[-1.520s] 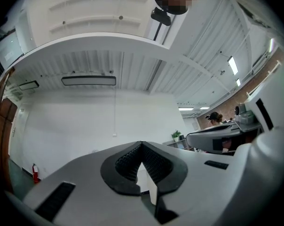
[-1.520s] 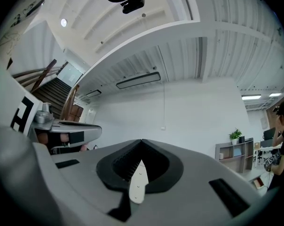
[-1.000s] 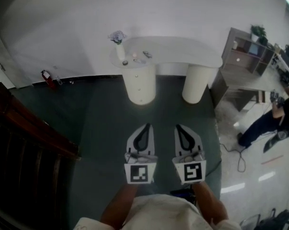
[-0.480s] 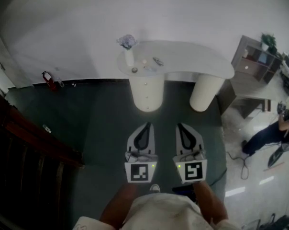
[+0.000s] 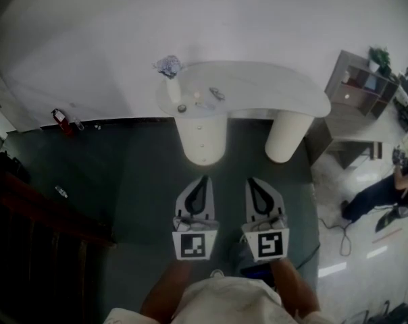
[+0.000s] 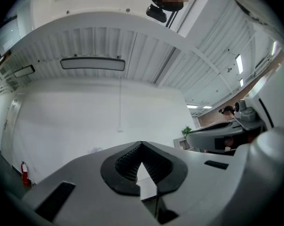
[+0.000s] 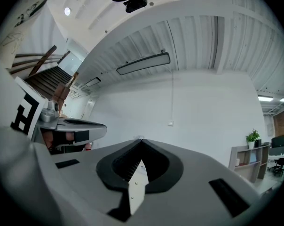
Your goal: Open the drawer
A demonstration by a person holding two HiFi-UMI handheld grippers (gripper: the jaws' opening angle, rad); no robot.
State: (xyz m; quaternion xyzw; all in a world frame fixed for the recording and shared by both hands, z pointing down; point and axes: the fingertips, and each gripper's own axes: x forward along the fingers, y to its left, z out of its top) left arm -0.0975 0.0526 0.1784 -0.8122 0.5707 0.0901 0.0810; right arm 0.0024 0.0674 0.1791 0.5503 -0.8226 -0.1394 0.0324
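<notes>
A white table [image 5: 285, 86] stands against the far wall on two round pedestals. The left pedestal [image 5: 202, 140] carries drawer fronts with small knobs down its face. My left gripper [image 5: 205, 179] and right gripper [image 5: 250, 180] are held side by side over the green floor, well short of the pedestal and pointing toward it. Both are shut with nothing between the jaws. In the left gripper view the left gripper [image 6: 141, 144] has its jaws meeting at the tip against the white wall. The right gripper view shows the right gripper [image 7: 141, 141] the same way.
A vase with flowers [image 5: 169, 78] and small items [image 5: 216, 94] sit on the table's left end. A shelf unit [image 5: 358, 86] and a person [image 5: 383, 193] are at the right, with a cable [image 5: 342, 232] on the floor. Dark wooden stairs [image 5: 42, 221] fill the left; a red extinguisher [image 5: 58, 118] is by the wall.
The table and its pedestals have come somewhat nearer and shifted in the head view as I walk forward. Both grippers stay shut, side by side.
</notes>
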